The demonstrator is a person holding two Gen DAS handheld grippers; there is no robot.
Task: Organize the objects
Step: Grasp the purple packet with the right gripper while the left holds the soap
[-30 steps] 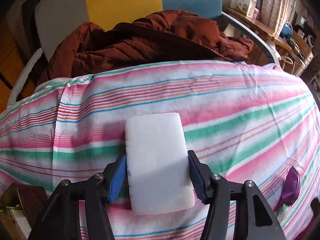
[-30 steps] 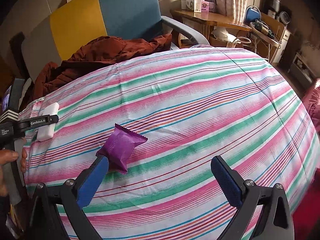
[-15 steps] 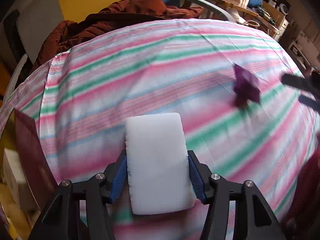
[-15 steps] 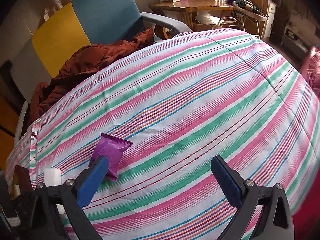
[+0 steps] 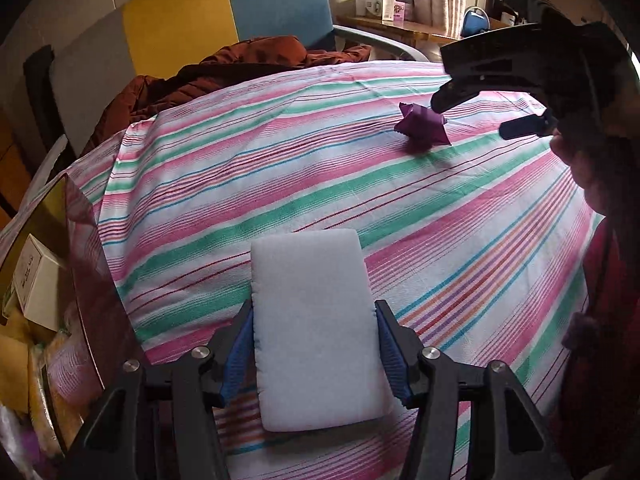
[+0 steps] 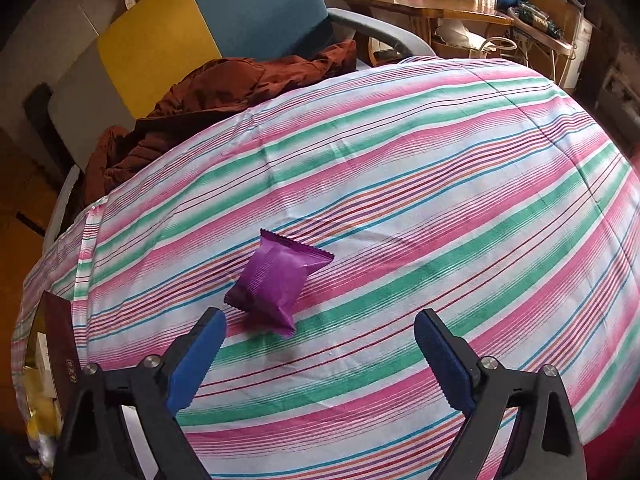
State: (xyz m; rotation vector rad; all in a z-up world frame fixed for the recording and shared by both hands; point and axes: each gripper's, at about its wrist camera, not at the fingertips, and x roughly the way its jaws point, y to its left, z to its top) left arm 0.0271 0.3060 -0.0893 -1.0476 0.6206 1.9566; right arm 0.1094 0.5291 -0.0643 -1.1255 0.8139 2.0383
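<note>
purple packet [image 6: 276, 286] on striped bedcover [image 6: 400, 184] | right hand-held gripper [image 6: 320, 344] wide, just narrowing, empty | left hand-held gripper [image 5: 314, 350] clamps white block [image 5: 316, 312], seen only from left wrist

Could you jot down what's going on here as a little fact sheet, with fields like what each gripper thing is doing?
Surface: striped cloth
Left hand-held gripper: shut on a white pad
Right hand-held gripper: open, jaws just closing a little, nothing between them
Purple packet: lying on the cloth, just ahead of the right gripper's left finger
Behind: brown jacket on a chair
</note>
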